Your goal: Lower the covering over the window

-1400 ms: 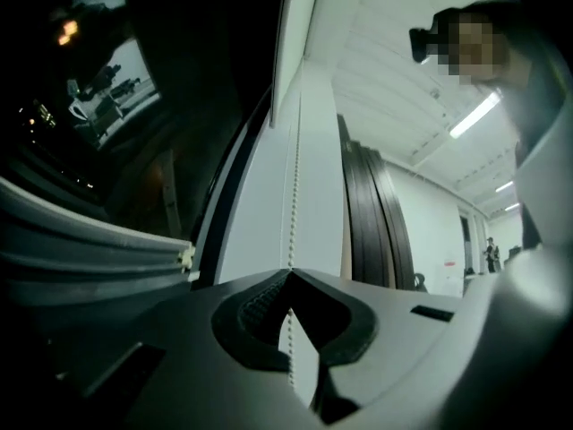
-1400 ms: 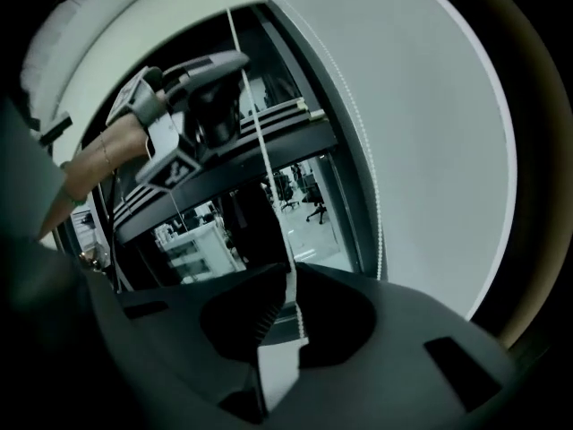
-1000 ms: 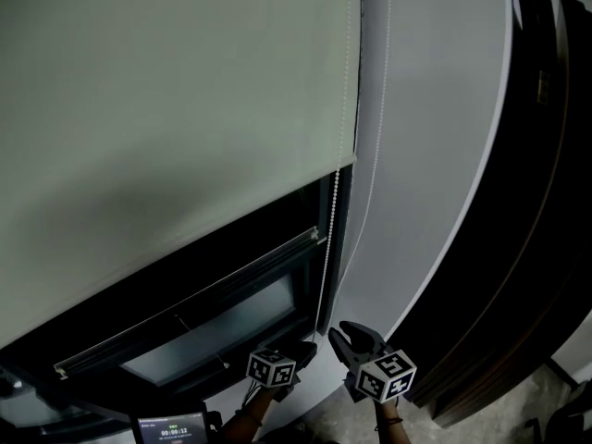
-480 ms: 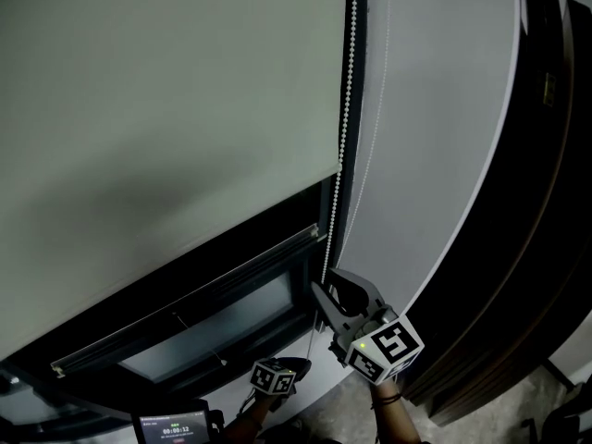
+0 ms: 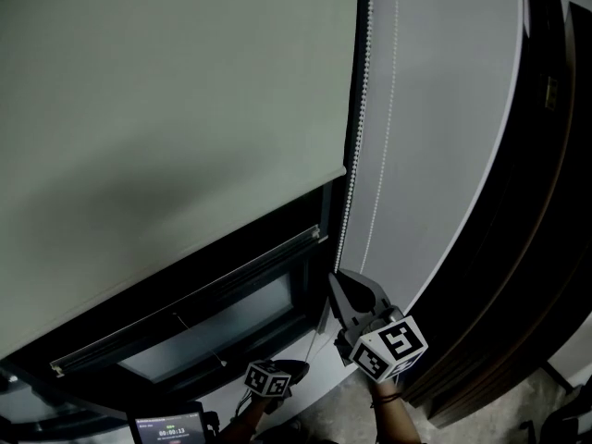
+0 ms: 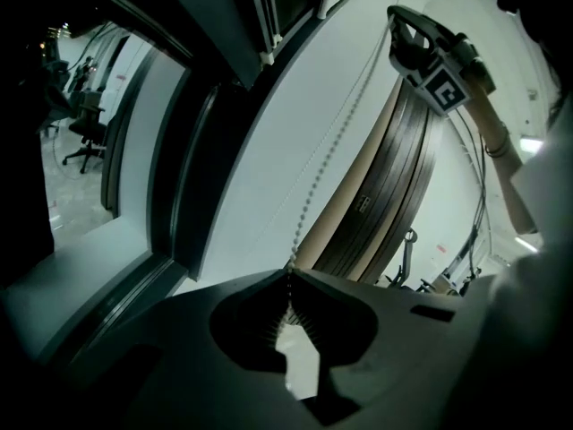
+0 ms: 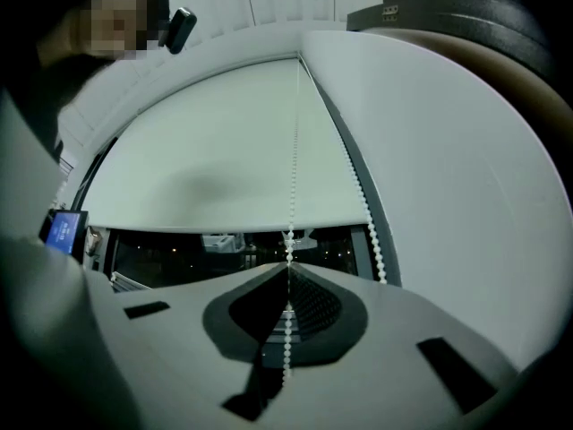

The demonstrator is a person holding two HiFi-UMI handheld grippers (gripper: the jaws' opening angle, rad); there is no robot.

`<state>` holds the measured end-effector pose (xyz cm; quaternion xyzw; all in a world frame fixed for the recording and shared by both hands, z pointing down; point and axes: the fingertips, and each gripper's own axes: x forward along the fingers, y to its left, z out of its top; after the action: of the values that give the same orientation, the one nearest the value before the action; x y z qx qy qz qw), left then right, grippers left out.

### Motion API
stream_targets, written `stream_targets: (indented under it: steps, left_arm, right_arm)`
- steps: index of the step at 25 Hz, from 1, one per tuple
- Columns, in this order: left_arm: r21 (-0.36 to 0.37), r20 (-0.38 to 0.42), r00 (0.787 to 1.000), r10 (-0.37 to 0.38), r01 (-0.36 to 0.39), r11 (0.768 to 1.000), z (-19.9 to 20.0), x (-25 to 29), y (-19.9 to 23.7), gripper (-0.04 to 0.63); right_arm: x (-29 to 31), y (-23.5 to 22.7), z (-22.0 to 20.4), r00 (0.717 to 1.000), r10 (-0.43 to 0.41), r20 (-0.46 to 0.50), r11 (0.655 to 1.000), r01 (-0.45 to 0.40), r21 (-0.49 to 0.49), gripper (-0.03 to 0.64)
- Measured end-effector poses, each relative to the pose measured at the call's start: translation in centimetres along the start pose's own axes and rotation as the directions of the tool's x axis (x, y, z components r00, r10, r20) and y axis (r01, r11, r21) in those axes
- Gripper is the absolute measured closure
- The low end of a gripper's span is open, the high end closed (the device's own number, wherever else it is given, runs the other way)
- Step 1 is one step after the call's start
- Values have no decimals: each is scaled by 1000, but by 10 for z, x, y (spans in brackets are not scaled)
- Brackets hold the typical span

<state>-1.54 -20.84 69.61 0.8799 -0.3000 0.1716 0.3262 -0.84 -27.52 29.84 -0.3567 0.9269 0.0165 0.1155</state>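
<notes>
Pinching bead chain (image 7: pixel 288 231): left gripper (image 6: pixel 288 280) low, right gripper (image 7: pixel 288 271) higher; blind (image 5: pixel 166 109) partly lowered.

- Roller blind (image 5: pixel 166 109): the top is being cut off by the upper edge of the head view.
- Bead chain (image 5: pixel 357 137): the upper end is being lost past the same edge.
- Small screen (image 5: pixel 169 427): the lower part is being clipped by the bottom edge, and its print is being rendered too small to read.
- Left gripper (image 5: pixel 301 368): in the head view the jaws are being shown too small and dark to be read.
- Window glass (image 5: pixel 222 326): whatever lies behind is being swallowed by darkness.
</notes>
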Motion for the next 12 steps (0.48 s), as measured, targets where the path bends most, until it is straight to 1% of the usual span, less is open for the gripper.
stream_targets:
  steps: [1,3,5,6,7,9,12]
  left_arm:
    - [12,25,1000,-3,3,1000,7,-5,-3,585]
    - [31,111,994,5,-9,999,31,-17,-8,569]
    - [36,210,978,14,-22,999,60,-30,-10,555]
    - [41,259,966,10,-21,999,77,-38,-13,546]
    - [52,309,951,-2,-15,999,95,-47,-18,541]
    - [95,401,915,-39,1,996,133,-66,-31,541]
    - [201,512,852,-114,10,980,191,-97,-59,541]
  right_arm:
    - [-2,-2,1,1000,-10,6,1000,10,-6,604]
    - [-7,-6,2,1000,-25,15,1000,25,-10,604]
    - [-10,-9,-7,999,-42,-12,999,42,-28,604]
    - [-12,-11,-17,998,-51,-37,998,49,-37,604]
    - [-14,-11,-28,996,-58,-61,998,56,-37,604]
    - [-22,-12,-55,992,-70,-104,998,69,-9,604]
    - [-33,-13,-99,980,-86,-181,996,91,18,604]
